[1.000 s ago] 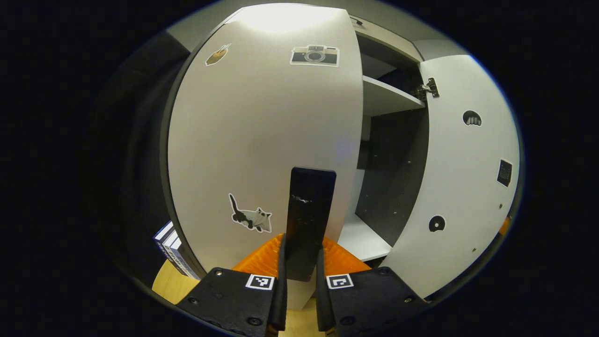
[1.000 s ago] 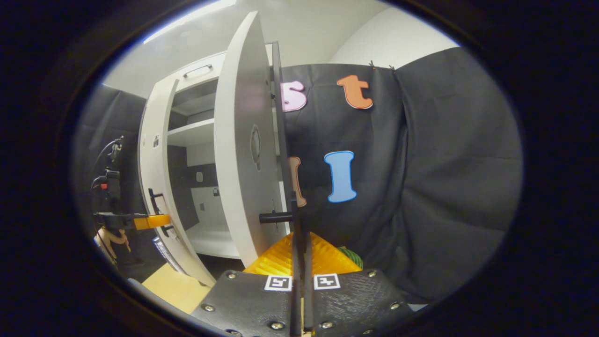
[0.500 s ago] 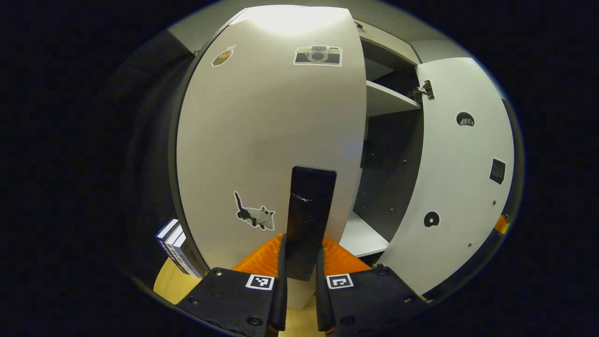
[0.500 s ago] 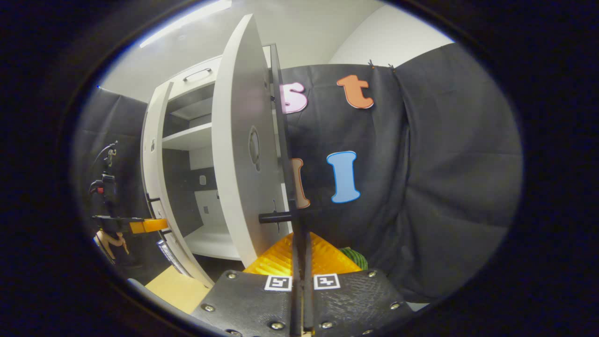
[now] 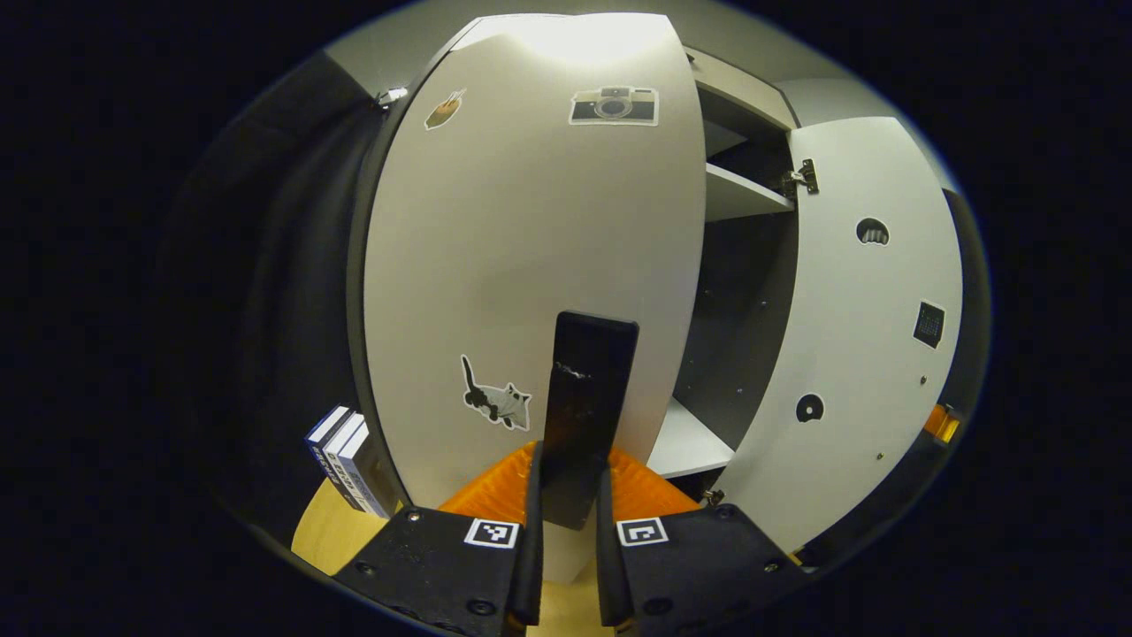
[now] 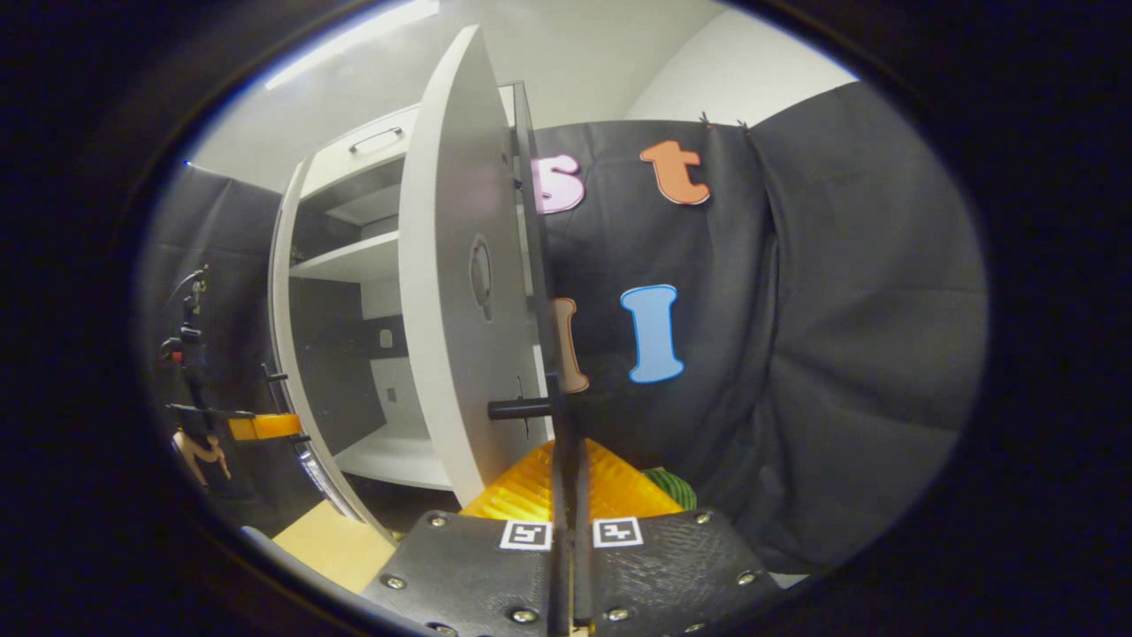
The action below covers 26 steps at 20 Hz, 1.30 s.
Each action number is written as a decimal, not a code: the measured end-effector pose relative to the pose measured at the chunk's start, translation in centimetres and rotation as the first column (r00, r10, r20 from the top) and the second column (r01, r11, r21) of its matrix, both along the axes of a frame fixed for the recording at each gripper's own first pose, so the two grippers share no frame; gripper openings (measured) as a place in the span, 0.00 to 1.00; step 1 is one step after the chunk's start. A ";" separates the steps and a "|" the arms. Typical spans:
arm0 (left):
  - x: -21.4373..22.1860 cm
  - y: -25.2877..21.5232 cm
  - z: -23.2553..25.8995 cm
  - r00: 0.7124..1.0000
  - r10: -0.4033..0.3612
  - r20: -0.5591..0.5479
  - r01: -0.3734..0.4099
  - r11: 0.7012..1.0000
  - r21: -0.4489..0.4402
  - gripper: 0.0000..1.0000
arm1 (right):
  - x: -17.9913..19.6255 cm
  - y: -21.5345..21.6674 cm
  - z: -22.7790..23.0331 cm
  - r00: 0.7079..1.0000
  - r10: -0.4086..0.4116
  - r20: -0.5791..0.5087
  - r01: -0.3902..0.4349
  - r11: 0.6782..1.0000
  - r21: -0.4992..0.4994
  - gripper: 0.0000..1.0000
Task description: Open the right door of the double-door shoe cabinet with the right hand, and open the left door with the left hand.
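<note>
My left gripper (image 5: 566, 495) is clamped on the black handle (image 5: 585, 402) of the left door (image 5: 531, 257), both fingers pressing the bar's sides. That door stands swung out from the shoe cabinet (image 5: 738, 88), its outer face toward my camera, carrying a camera sticker (image 5: 614, 105), a cat sticker (image 5: 495, 402) and a small sticker (image 5: 444, 110) near the top corner. Past its free edge I see a shelf (image 5: 743, 195) and the cabinet floor (image 5: 685, 438).

My right gripper (image 6: 566, 495) is closed on the thin vertical handle (image 6: 559, 416) of the right door (image 6: 451, 292), fingers pressed tight against it with no gap visible. That door is also swung wide, seen nearly edge-on in the right gripper view; its inner face (image 5: 871, 327) shows in the left gripper view with a hinge (image 5: 803, 176) at the top.

Both doors are open, interior exposed. In the right gripper view the left gripper (image 6: 256, 427) appears farther off at the left door's (image 6: 285, 292) edge. Books (image 5: 347, 460) stand on the wooden surface (image 5: 332, 531) beside the cabinet's base.
</note>
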<state>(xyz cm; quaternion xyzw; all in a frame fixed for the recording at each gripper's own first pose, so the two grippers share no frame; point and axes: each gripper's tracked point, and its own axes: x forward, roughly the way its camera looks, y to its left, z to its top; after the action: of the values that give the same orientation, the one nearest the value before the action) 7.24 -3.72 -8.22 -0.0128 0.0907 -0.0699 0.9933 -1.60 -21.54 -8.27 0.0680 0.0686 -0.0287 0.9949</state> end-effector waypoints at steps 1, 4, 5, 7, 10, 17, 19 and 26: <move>-0.3 0.2 0.0 1.000 0.001 -0.001 -0.001 1.000 -0.002 0.26 | 0.0 0.0 0.0 1.000 0.002 0.001 -0.002 1.000 0.004 0.03; -0.7 0.6 0.1 1.000 0.010 -0.005 -0.010 1.000 -0.002 0.26 | 0.0 0.0 0.0 1.000 0.004 0.002 -0.004 1.000 0.015 0.03; -1.0 0.8 0.1 1.000 0.015 -0.007 -0.015 1.000 -0.003 0.26 | 0.0 0.0 0.0 1.000 0.003 0.002 -0.003 1.000 0.017 0.03; -1.6 1.2 0.2 1.000 0.023 -0.009 -0.023 1.000 -0.003 0.26 | 0.0 0.0 -0.1 1.000 0.002 0.004 -0.002 1.000 0.018 0.03; -2.0 1.7 0.4 0.999 0.037 -0.015 -0.037 0.999 0.000 0.26 | 0.0 -0.1 0.0 1.000 -0.002 0.010 0.001 1.000 0.030 0.03; -2.4 2.3 0.5 0.998 0.065 -0.026 -0.065 0.998 -0.002 0.26 | 0.1 -0.1 0.0 1.000 -0.007 0.012 0.007 0.999 0.039 0.03; -2.5 2.3 0.6 0.997 0.071 -0.024 -0.071 0.997 0.006 0.23 | 0.1 -0.1 -0.1 1.000 -0.008 0.011 0.008 0.999 0.039 0.03; -2.5 2.8 0.7 0.993 0.114 -0.034 -0.114 0.993 0.017 0.21 | 0.2 0.0 -0.1 1.000 -0.010 0.011 0.009 0.999 0.041 0.03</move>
<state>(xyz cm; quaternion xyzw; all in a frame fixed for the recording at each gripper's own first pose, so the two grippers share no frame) 4.72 -0.90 -7.54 -0.0117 0.1076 -0.0121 0.9941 -1.42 -21.59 -8.35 0.0888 0.0635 -0.0316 0.9935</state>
